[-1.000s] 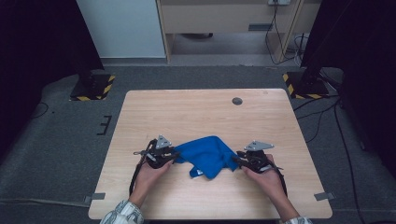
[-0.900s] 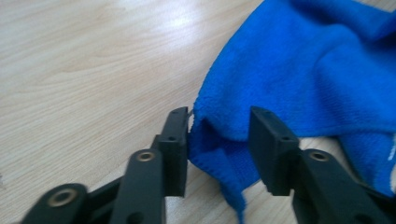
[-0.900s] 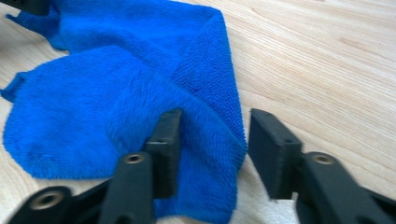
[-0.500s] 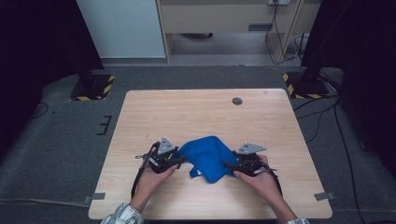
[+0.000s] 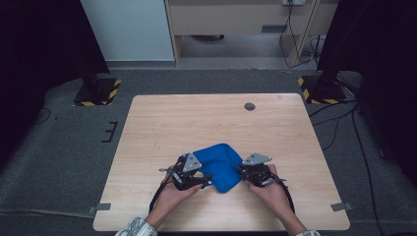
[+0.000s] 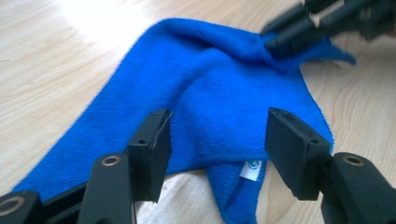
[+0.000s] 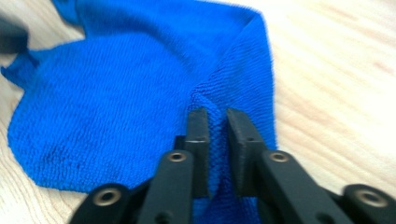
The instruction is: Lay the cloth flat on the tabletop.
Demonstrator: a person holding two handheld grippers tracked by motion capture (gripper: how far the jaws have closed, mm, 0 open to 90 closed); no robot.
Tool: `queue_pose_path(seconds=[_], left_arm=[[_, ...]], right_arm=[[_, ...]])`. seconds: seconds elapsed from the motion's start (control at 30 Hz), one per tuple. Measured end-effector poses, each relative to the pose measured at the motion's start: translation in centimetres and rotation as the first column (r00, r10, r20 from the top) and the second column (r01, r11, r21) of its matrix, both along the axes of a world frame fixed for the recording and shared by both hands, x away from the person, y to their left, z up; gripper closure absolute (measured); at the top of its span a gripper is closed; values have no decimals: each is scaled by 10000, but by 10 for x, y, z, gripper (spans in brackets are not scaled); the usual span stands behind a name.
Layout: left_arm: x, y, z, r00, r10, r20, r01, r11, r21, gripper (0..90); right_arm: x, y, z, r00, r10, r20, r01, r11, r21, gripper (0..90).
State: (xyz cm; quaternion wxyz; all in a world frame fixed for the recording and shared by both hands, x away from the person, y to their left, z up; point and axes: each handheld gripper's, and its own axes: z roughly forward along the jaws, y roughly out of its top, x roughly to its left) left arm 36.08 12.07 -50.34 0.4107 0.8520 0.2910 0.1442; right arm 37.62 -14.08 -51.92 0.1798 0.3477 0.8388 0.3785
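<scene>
My right gripper (image 7: 215, 140) just squeezed in, now pinching fold of blue cloth (image 7: 116, 93). My left gripper (image 6: 217, 144) just opened up, jaws wide, nothing pinched, cloth edge lying between them. Cloth sits bunched between both grippers, near front of wooden table (image 5: 162, 123).

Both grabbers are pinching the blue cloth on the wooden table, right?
Not quite. In the right gripper view the right gripper pinches a fold of the blue cloth. In the left gripper view the left gripper has open jaws over the cloth on the wooden table, pinching nothing.
</scene>
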Motion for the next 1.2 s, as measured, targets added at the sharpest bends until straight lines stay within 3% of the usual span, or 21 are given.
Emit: queue_pose_path(seconds=[0.27, 0.5, 0.63, 0.73, 1.0, 1.2], left_arm=[[9, -7, -11, 9999, -91, -106, 97, 9986, 517, 434], [15, -10, -17, 9997, -118, -205, 139, 9944, 1051, 595], [14, -8, -13, 9999, -138, -5, 138, 9948, 1005, 746], [14, -7, -11, 9998, -209, 5, 208, 9955, 926, 805], [11, -3, -1, 9995, -109, 312, 95, 9988, 470, 804], [13, 4, 3, 9995, 94, 303, -100, 9998, 192, 832]], right_arm=[[5, -18, 12, 9984, -504, 243, 484, 9957, 790, 827], [10, -35, 14, 9936, -1114, 157, 1094, 9893, 961, 823], [12, -40, 14, 9916, -1284, 149, 1261, 9865, 1049, 824], [13, -41, 14, 9917, -1278, 130, 1258, 9867, 1034, 823], [14, -43, 12, 9915, -1304, 6, 1299, 9877, 866, 824], [16, -49, 9, 9900, -1402, -137, 1408, 9875, 702, 828]])
